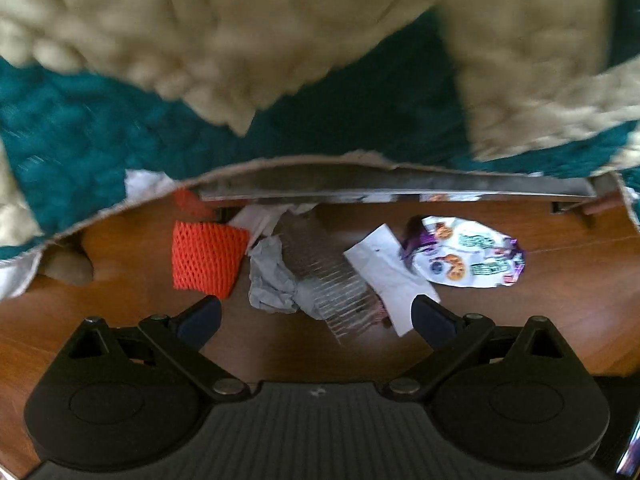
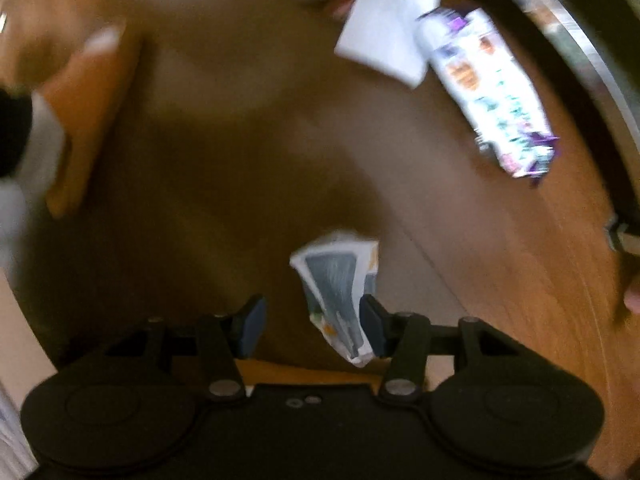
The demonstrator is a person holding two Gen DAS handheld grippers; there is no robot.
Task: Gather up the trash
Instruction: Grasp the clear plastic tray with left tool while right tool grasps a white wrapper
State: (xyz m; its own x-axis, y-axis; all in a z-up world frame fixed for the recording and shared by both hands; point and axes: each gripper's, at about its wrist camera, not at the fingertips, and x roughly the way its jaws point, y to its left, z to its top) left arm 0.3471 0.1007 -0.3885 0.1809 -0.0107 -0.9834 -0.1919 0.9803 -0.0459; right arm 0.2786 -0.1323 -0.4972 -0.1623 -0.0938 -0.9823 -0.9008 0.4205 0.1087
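In the left wrist view my left gripper [image 1: 316, 316] is open, just above a pile of trash on the wooden floor: an orange foam net [image 1: 206, 258], crumpled grey paper [image 1: 272, 276], a clear ribbed plastic piece [image 1: 340, 300], a white paper sheet [image 1: 390, 276] and a purple-and-white cookie wrapper [image 1: 466, 252]. In the blurred right wrist view my right gripper [image 2: 312, 322] is open, with a small grey-and-white wrapper [image 2: 340, 292] between its fingers, against the right finger [image 2: 374, 320]. The cookie wrapper [image 2: 496, 96] and white paper [image 2: 388, 36] lie farther off.
A teal and cream quilt [image 1: 280, 60] hangs over a metal bed rail [image 1: 360, 184] just behind the trash. A tan lump [image 1: 68, 268] lies on the floor at left. In the right wrist view the bed rail [image 2: 592, 60] curves along the right edge, and a blurred orange-brown object [image 2: 88, 116] sits at left.
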